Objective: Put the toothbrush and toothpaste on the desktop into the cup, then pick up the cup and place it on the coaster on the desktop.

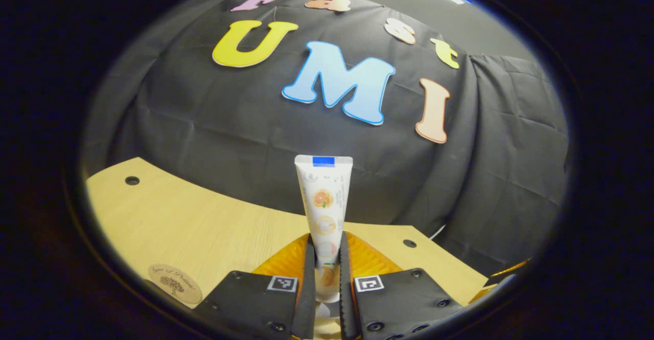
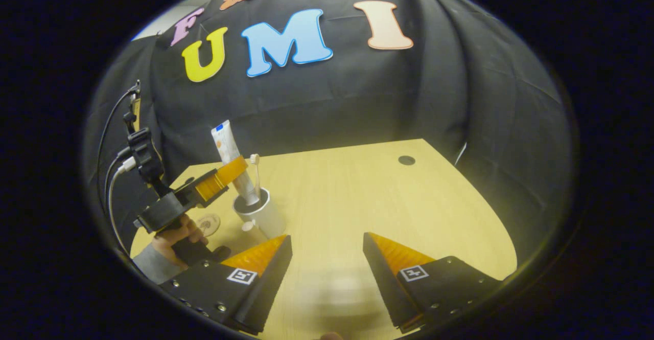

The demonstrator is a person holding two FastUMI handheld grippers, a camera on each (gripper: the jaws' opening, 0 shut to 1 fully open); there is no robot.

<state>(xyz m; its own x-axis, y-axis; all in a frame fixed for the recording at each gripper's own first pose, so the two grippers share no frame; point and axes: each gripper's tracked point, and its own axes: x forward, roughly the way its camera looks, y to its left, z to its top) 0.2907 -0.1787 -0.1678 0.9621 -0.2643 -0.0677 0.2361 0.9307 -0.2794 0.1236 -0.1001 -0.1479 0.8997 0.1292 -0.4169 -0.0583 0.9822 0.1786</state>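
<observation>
Clamped between the narrowed fingers of the left claw (image 1: 325, 278), the toothpaste (image 1: 324, 197) is held upright. From the right gripper view its lower end is seen inside the cup (image 2: 260, 212), beside the toothbrush (image 2: 255, 172) already standing there. Release is judged to remain, then the cup's transfer to the coaster (image 1: 175, 283) on the worktop (image 2: 368, 202). The right claw (image 2: 327, 263) is held wide and empty.

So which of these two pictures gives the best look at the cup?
The right gripper view: the white cup stands whole on the desktop, toothbrush inside and toothpaste tube entering. In the left gripper view, the tongs gripping the tube cover where it would be.
</observation>
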